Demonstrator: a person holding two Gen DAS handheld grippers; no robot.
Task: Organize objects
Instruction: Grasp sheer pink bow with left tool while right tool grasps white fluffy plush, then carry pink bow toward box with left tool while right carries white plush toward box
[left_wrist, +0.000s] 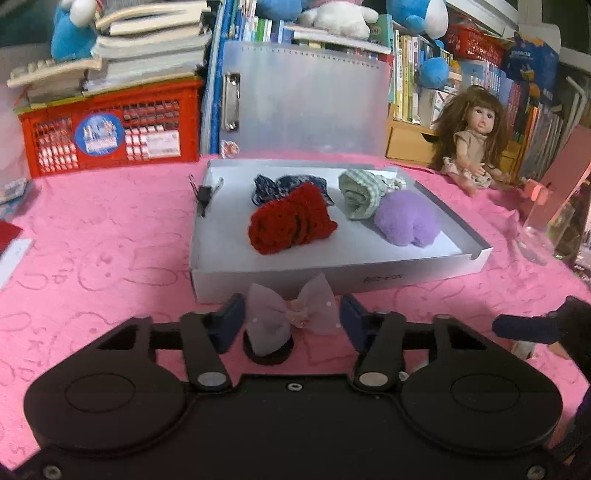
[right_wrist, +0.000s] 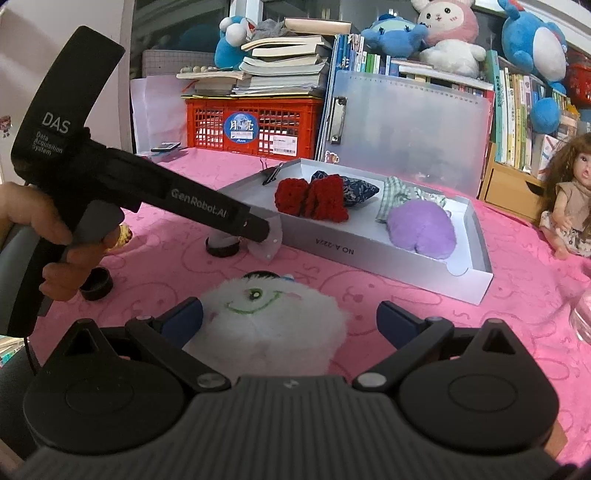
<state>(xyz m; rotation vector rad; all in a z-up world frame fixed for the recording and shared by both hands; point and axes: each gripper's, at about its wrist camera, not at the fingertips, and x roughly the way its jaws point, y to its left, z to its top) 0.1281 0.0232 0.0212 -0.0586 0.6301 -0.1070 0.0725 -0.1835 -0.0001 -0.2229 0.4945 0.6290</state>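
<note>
Nearest in the left wrist view: left tool (left_wrist: 291, 319), blue pads either side of a pale mauve gauze bow (left_wrist: 293, 314) – pads flank the bow's wings w/ small gaps, not pressing; jaws partly spread. Bow sits atop a small black round stand (left_wrist: 269, 353) on the pink tabletop (left_wrist: 92, 258), just near of the white shallow box (left_wrist: 332, 271).

Right tool (right_wrist: 290, 321) spread wide around a white fluffy plush w/ green stitched smile (right_wrist: 271, 325); left pad at the fur's edge, right pad clear of it. Plush rests on the tabletop, near of the box.

Inside the box: red crocheted piece (left_wrist: 290, 225) centre, dark blue patterned fabric piece (left_wrist: 269, 186) behind it, green gingham piece (left_wrist: 360, 194) far right, purple fluffy piece (left_wrist: 408, 218) near right. Black binder clip (left_wrist: 205, 194) on the box's left wall.

Right view – person's hand (right_wrist: 40, 225) grips the left tool's handle at left; second black round stand (right_wrist: 96, 283) below it. Doll (left_wrist: 471, 147) sits far right on the tabletop; red crate (left_wrist: 110, 133) w/ books far left.
</note>
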